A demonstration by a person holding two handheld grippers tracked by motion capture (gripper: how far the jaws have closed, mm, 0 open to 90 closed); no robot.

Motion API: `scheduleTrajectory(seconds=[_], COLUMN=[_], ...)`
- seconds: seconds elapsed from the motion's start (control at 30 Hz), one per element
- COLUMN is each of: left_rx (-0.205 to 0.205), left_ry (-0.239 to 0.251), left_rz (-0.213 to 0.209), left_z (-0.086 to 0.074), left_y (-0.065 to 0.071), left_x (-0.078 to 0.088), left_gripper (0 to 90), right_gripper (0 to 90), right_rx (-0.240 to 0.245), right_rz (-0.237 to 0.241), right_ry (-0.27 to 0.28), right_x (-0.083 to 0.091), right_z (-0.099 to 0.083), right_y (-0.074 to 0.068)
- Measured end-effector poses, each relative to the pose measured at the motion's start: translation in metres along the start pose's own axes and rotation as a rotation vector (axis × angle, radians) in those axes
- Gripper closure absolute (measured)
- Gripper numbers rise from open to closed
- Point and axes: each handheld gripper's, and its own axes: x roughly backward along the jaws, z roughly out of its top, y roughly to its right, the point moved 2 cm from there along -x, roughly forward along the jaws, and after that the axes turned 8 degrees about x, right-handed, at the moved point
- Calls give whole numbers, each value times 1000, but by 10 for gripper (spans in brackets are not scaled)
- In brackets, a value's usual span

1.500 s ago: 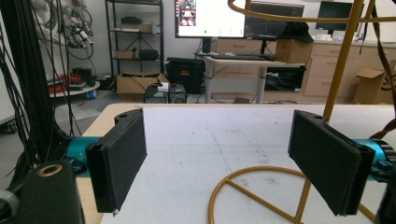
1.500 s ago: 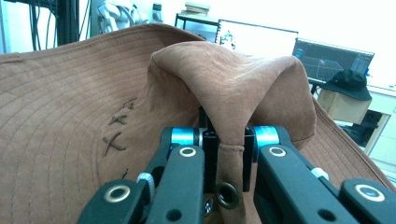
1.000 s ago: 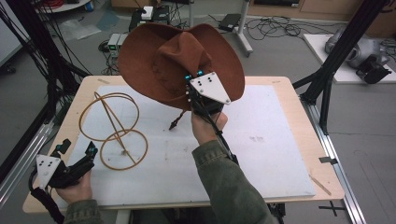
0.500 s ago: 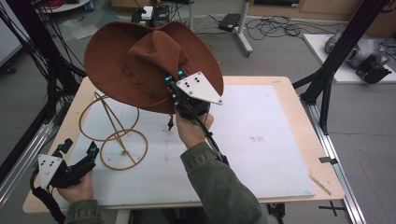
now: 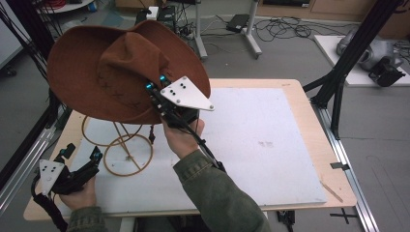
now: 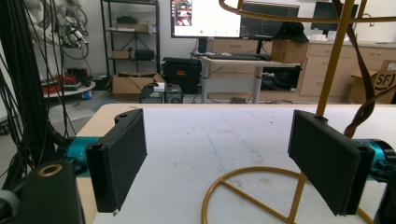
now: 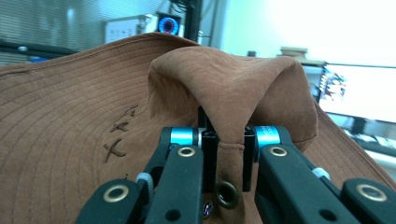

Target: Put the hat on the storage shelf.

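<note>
Right gripper (image 5: 157, 99) holds the brown hat (image 5: 111, 72) aloft over the table's (image 5: 270, 145) left part, jaws clamped on a pinched fold of the crown. Hat hangs above the gold wire stand (image 5: 123, 145). Left gripper (image 5: 84, 166) rests near the stand's base ring, jaws wide apart, nothing between them.

Judgement: to seat the hat well, centre the crown over the stand's top ring, level the brim, lower straight. Brim overhangs the table's left edge beside a black frame post; open room lies right.
</note>
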Motion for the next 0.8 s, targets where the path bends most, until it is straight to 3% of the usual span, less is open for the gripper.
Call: scheduleTrajectory(seconds=[0.07,0.3,0.6,0.8], left_rx=[0,0,23,32], left_ry=[-4,-2,6,11], left_rz=[0,-1,11,21], left_z=[-1,-1,0,0], left_y=[0,0,-4,-8], left_x=[-1,-1,2,5], left_gripper=[196,196,196,196], right_gripper=[856,856,855,854], right_rx=[23,28,32,43], right_rz=[48,130,161,195], right_ry=[29,60,55,17], right_x=[-2,-6,-10,-17], right_z=[2,5,3,-14], right_y=[-7,-19,-29,-42])
